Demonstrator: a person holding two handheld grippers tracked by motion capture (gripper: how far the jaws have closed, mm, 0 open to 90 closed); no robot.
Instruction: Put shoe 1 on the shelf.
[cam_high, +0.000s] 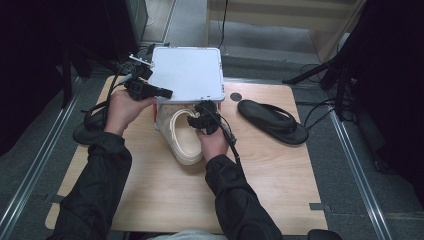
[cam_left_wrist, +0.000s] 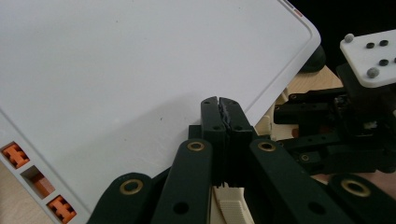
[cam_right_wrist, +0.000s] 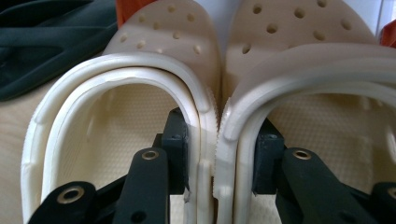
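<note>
Lid (cam_high: 186, 72) of the white box is resting raised, the left tool (cam_left_wrist: 223, 114) pinching its edge with jaws fully closed. Cream clogs (cam_right_wrist: 212, 88) are lying on the surface under it; right tool (cam_right_wrist: 219, 154), half open, is clamping their two adjoining inner walls.

Both clogs (cam_right_wrist: 205, 70) are a creamy off-white, with round holes dotted over the toe part and a fine pebbled texture inside. The box lid (cam_high: 186, 72) is plain white, and there are orange blocks (cam_left_wrist: 16, 155) in a pale grey edge strip. Each hand-held gripper (cam_high: 200, 117) is matte black with little brass-coloured rivets. The flip-flop (cam_high: 272, 121) is dark, almost black. The surface (cam_high: 280, 170) is light wood grain, and the sleeves (cam_high: 95, 195) are black.
</note>
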